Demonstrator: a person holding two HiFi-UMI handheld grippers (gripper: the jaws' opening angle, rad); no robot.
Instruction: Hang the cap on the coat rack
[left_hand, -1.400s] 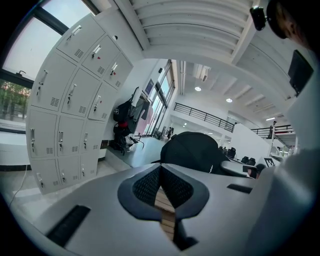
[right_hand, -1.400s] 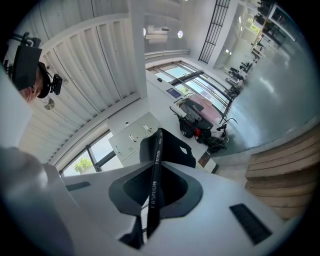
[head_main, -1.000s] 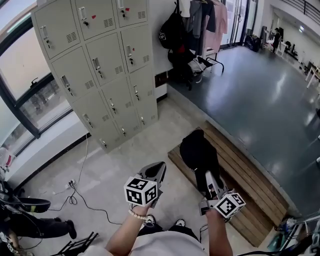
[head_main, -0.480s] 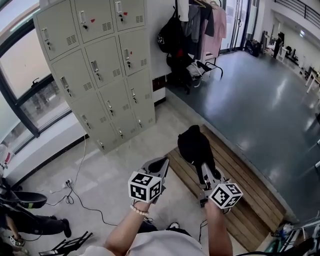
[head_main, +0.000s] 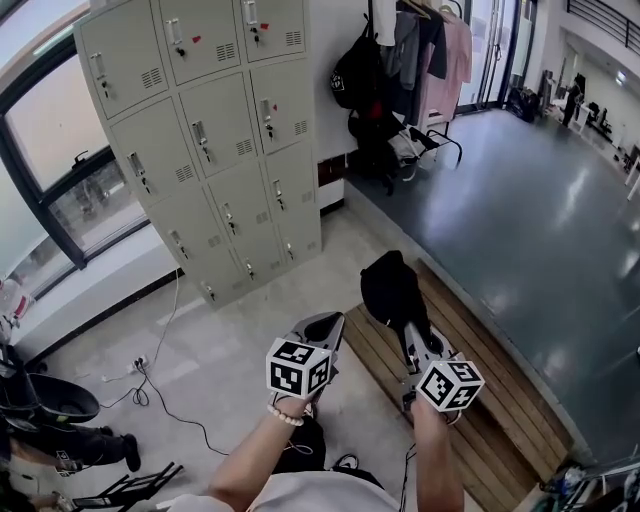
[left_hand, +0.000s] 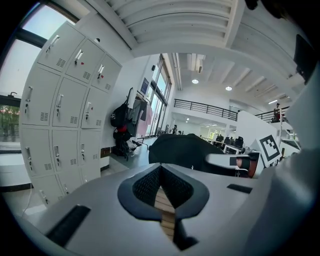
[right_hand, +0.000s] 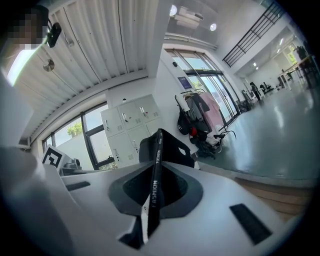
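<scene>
A black cap (head_main: 392, 290) hangs forward from my right gripper (head_main: 411, 338), which is shut on its edge over the wooden bench (head_main: 490, 370). In the right gripper view the cap (right_hand: 167, 146) stands edge-on between the jaws of the right gripper (right_hand: 154, 176), a printed band running down it. My left gripper (head_main: 326, 326) is beside it at the left, shut with nothing held. In the left gripper view, the left gripper (left_hand: 161, 174) has the cap (left_hand: 182, 151) to its right. The coat rack (head_main: 415, 35) stands far ahead, loaded with clothes and a black backpack (head_main: 355, 75).
Tall grey lockers (head_main: 210, 130) line the wall at the left. Cables (head_main: 150, 385) trail over the pale floor, with dark gear (head_main: 50, 400) at the far left. A dark glossy floor (head_main: 530, 190) stretches right of the bench toward the rack.
The cap stays clamped in the right gripper. Both grippers have lifted slightly, and the view has swung so the lockers and rack sit a little further right.
</scene>
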